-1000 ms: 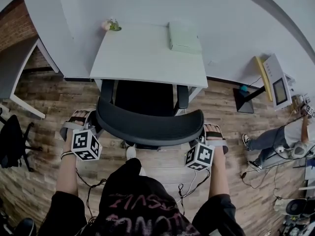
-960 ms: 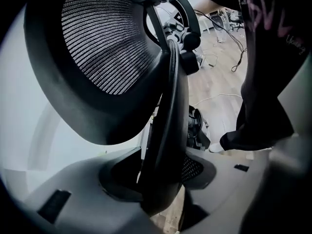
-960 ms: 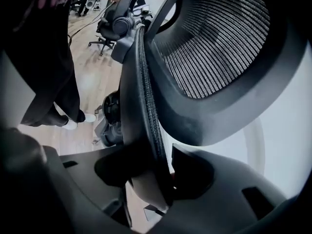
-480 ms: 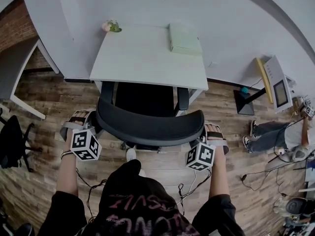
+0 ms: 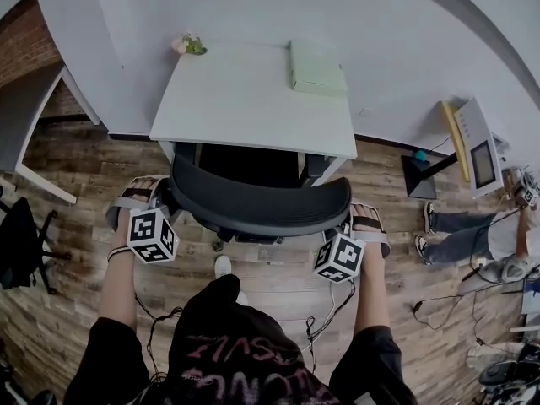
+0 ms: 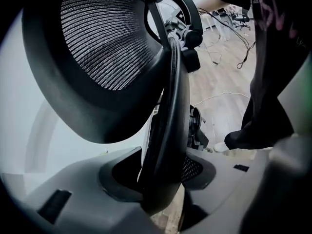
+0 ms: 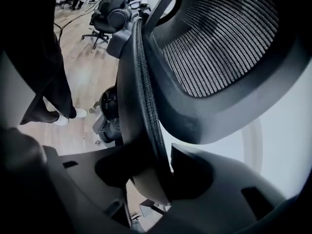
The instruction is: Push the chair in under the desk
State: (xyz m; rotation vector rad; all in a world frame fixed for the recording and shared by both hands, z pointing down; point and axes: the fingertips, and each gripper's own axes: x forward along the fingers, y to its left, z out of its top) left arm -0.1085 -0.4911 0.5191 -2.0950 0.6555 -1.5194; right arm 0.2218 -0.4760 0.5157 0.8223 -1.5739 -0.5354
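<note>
Our left gripper (image 5: 137, 194) has the left edge of the chair (image 5: 257, 202) back between its jaws, and the jaws are closing on it. Our right gripper (image 5: 368, 224) does the same on the right edge. Both pinch the black rim. We see the seat mostly tucked under the white desk (image 5: 245, 99). The curved back stands just by the desk's near edge. A pale green box (image 5: 318, 67) and a small flower (image 5: 191, 45) sit at the desk's far side.

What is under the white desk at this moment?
The black chair has its seat partly under the desk. The desktop covers the seat's front and anything further in.
</note>
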